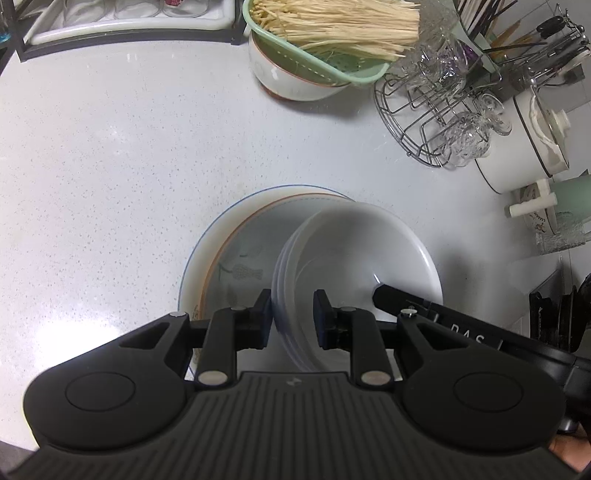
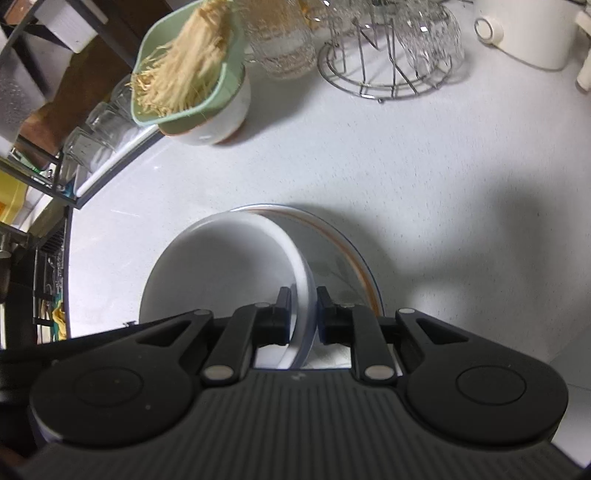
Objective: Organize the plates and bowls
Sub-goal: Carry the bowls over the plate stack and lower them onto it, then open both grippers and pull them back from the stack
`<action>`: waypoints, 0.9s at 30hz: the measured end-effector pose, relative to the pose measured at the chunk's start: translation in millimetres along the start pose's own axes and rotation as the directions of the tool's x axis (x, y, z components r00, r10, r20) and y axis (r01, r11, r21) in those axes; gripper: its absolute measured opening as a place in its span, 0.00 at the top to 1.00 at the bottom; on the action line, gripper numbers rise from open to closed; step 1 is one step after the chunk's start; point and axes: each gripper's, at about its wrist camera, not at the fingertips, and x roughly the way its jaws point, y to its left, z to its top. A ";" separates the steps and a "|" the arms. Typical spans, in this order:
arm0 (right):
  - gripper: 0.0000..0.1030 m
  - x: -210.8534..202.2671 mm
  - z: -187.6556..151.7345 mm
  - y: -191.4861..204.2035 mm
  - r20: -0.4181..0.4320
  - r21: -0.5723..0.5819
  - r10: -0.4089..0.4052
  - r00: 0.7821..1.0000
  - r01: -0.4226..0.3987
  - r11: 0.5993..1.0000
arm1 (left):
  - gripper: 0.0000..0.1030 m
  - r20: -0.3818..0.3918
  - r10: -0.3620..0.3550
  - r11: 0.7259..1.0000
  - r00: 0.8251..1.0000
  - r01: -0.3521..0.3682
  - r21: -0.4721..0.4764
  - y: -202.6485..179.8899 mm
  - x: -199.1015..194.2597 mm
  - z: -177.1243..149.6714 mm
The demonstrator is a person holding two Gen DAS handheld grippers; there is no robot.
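Both grippers point steeply down at the countertop (image 1: pixel 110 147) and grip the same stack of white bowls (image 1: pixel 354 251) from opposite sides. The left gripper (image 1: pixel 293 317) is clamped on the stack's rim at the stack's 8 o'clock edge in the left wrist view, one pad outside the wall and one inside. The right gripper (image 2: pixel 303 314) is clamped on the rim at the stack's 4 o'clock edge in the right wrist view, again with one pad on each side of the wall. The stack sits tilted over a patterned plate (image 1: pixel 229 243) with an orange and blue rim band; whether the stack touches the plate cannot be told. Only the left wrist view shows the layered rims of the stacked bowls, the leaf pattern on the plate, the right gripper's finger reaching into the stack at 4 o'clock, a white lidded pot (image 1: pixel 524 140) at 2 o'clock and a utensil holder at the top right corner. Only the right wrist view shows the black shelf frame (image 2: pixel 44 206) with upturned glasses at 9 to 10 o'clock. Both views show the green colander of pale noodles (image 1: pixel 332 26) resting on a white bowl at 12 o'clock, and the wire glass rack (image 1: pixel 436 110) beside it
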 end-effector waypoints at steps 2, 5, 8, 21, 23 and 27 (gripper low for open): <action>0.83 1.4 -1.3 -2.8 0.001 0.003 0.004 1.000 -0.004 1.000 | 0.75 0.008 0.005 1.000 1.000 -0.005 0.004 0.1 1.2 -0.2; 0.83 0.8 -1.5 -5.0 0.017 -0.001 0.010 1.000 -0.010 1.000 | 0.74 0.026 0.027 1.000 0.999 -0.027 -0.004 -0.2 -1.1 0.6; 0.74 -4.4 -0.4 -6.4 0.039 -0.014 0.010 0.999 -0.010 1.000 | 0.54 0.039 0.043 0.999 0.998 -0.043 -0.010 -1.4 -7.7 1.9; 0.62 -75.1 2.8 -20.9 0.203 -0.109 0.077 0.976 -0.055 0.993 | 0.47 0.224 0.081 0.995 0.971 -0.092 0.039 -33.0 -77.1 -21.2; 0.62 -91.5 1.8 -23.5 0.238 -0.138 0.098 0.966 -0.066 0.988 | 0.46 0.258 0.085 0.994 0.962 -0.098 0.040 -41.1 -89.8 -28.5; 0.62 -124.3 -3.8 -26.9 0.303 -0.214 0.139 0.943 -0.075 0.974 | 0.44 0.325 0.096 0.993 0.941 -0.114 0.037 -58.1 -115.3 -47.5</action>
